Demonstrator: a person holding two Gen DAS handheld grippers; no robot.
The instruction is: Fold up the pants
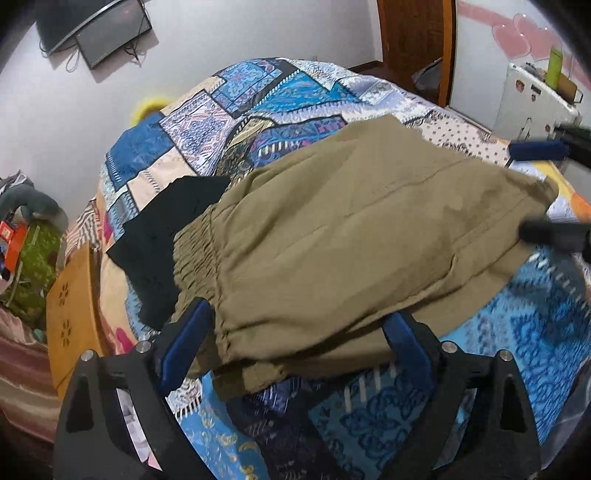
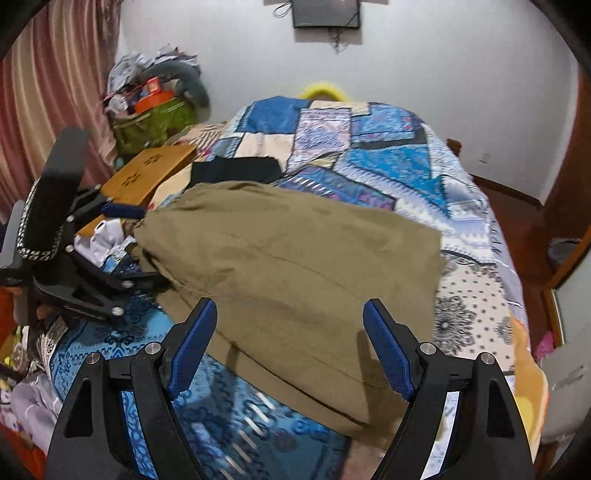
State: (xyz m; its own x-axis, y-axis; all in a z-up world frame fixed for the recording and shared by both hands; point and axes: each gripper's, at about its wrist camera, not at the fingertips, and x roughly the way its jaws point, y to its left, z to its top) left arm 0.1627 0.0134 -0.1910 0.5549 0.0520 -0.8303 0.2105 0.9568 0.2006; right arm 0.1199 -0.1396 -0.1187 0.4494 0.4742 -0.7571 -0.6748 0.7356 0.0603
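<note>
Left wrist view. Pants (image 1: pixel 351 236): olive-khaki, lying folded on the patchwork bedspread (image 1: pixel 266 96), elastic waistband toward the left, layered edges at the near side. Left gripper (image 1: pixel 295 343): blue-padded fingers (image 1: pixel 184 343) spread wide apart, one on either side of the near edge of the pants, the fabric lying between them unclamped. Black garment (image 1: pixel 166 240): flat on the bedspread, touching the waistband side of the pants and partly under it. Right gripper (image 1: pixel 543 188): seen at the right edge beside the far end of the pants, blurred, its two fingers apart. Wooden tray (image 1: pixel 70 314): at the bed's left edge. Wall screen (image 1: pixel 107 33): upper left.

Right wrist view. Pants (image 2: pixel 295 277): spread across the middle of the bedspread (image 2: pixel 388 147), near corner reaching between the fingers. Right gripper (image 2: pixel 291 347): fingers (image 2: pixel 388 350) wide apart, gripping nothing. Left gripper (image 2: pixel 144 243): at the left, fingers apart around the waistband end. Black garment (image 2: pixel 236 170): beyond the pants. Wooden tray (image 2: pixel 147 173): left of it.
</note>
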